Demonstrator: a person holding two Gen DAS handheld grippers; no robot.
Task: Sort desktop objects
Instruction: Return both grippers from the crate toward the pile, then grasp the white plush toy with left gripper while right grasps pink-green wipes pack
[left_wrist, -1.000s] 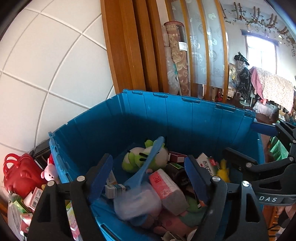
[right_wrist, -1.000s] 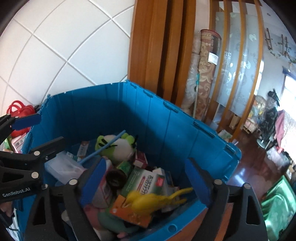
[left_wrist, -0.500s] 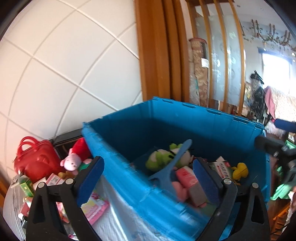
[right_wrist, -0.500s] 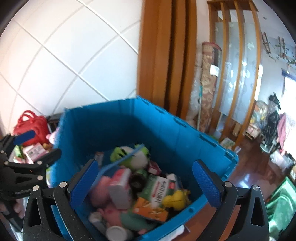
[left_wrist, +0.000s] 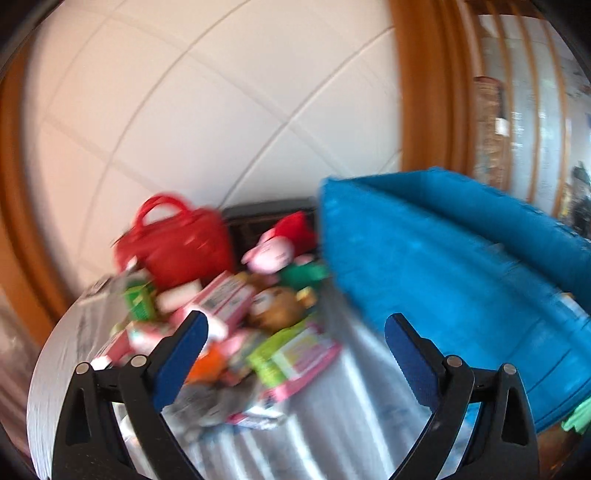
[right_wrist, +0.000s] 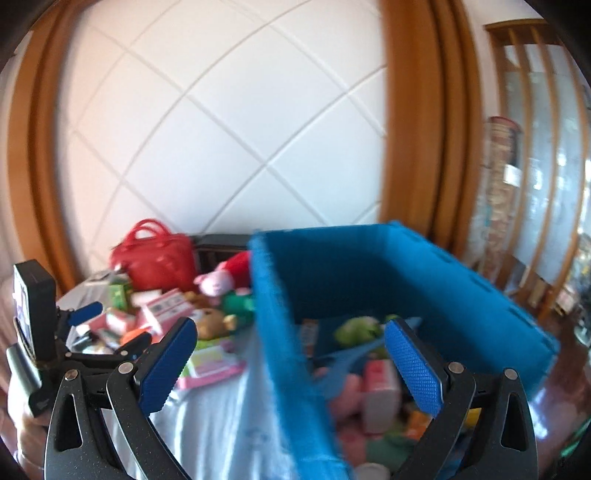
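Both grippers, left (left_wrist: 295, 345) and right (right_wrist: 290, 354), spread empty; blue bin's (right_wrist: 461, 291) contents only in right view.

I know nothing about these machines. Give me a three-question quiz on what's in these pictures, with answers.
1. True or false: the left gripper is holding a toy.
2. Multiple choice: the red bag is A) inside the blue bin, B) on the table left of the bin, C) on the floor.
3. Fill in: the pile of boxes and toys lies on the ____.

Key:
1. False; both it and the right gripper are open and hold nothing.
2. B
3. table
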